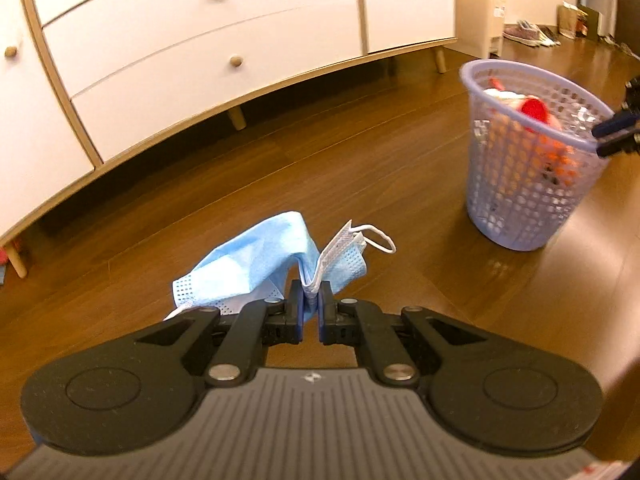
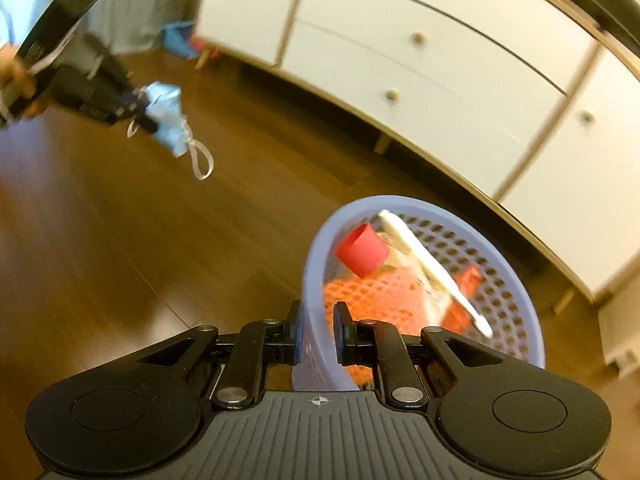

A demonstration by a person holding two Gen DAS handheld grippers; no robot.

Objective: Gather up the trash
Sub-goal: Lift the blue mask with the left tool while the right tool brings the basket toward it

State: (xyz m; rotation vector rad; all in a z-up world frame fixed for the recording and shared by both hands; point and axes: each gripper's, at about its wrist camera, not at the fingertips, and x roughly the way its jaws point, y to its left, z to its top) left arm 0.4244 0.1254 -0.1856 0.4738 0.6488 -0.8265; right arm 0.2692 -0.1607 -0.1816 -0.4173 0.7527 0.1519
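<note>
White dresser (image 1: pixel 208 40) behind the lilac mesh basket (image 1: pixel 532 184), wood floor (image 1: pixel 200 184) bare between basket and left gripper. Basket holds a red cap (image 2: pixel 362 252), orange netting (image 2: pixel 372 296), a white strip (image 2: pixel 432 268). Left gripper (image 1: pixel 311 300) clamps a blue face mask (image 1: pixel 248 264), off the floor, well left of the basket. Right gripper (image 2: pixel 318 328) pinches the basket's near rim, fingers either side of the wall.

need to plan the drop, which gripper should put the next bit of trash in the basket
Left. The left gripper is shut on the blue face mask, while the right gripper clamps the basket rim, steadying it.
</note>
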